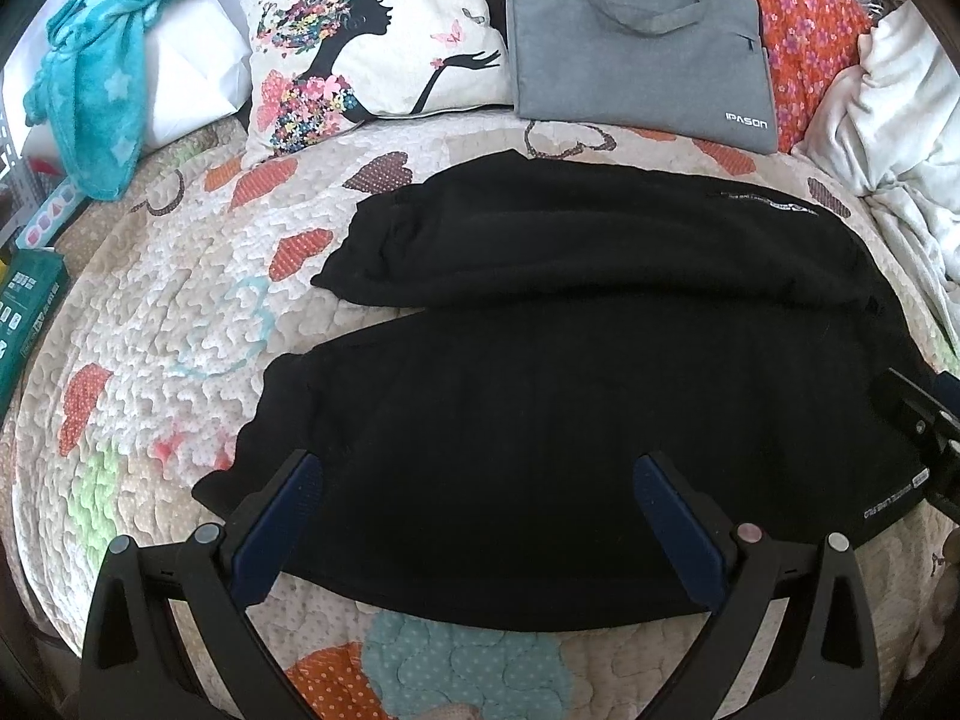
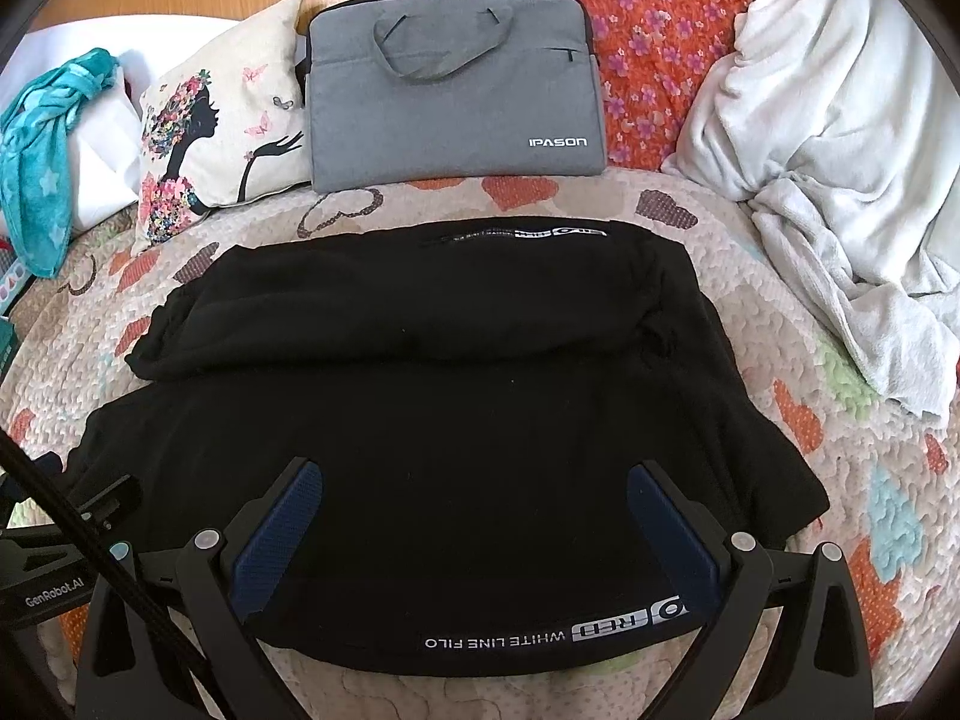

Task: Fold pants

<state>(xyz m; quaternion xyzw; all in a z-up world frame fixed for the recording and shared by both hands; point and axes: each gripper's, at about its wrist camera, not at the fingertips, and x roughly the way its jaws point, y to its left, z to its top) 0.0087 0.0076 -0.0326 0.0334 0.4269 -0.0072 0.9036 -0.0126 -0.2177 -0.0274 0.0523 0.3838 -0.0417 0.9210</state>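
Note:
Black pants (image 1: 570, 372) lie flat on the quilted bed, both legs side by side and pointing left; they also show in the right wrist view (image 2: 432, 396). The near leg carries white lettering (image 2: 552, 630) along its front edge. My left gripper (image 1: 480, 474) is open, its blue pads over the near leg's left part, just above the cloth. My right gripper (image 2: 474, 480) is open over the near leg's right part, above the lettering. The right gripper shows at the right edge of the left view (image 1: 924, 420). Neither holds cloth.
A grey laptop bag (image 2: 450, 102) and a printed pillow (image 1: 366, 42) lie behind the pants. A white blanket (image 2: 840, 150) is bunched at the right. A teal towel (image 1: 102, 78) and boxes (image 1: 24, 306) sit at the left. The patterned quilt (image 1: 150, 330) extends left.

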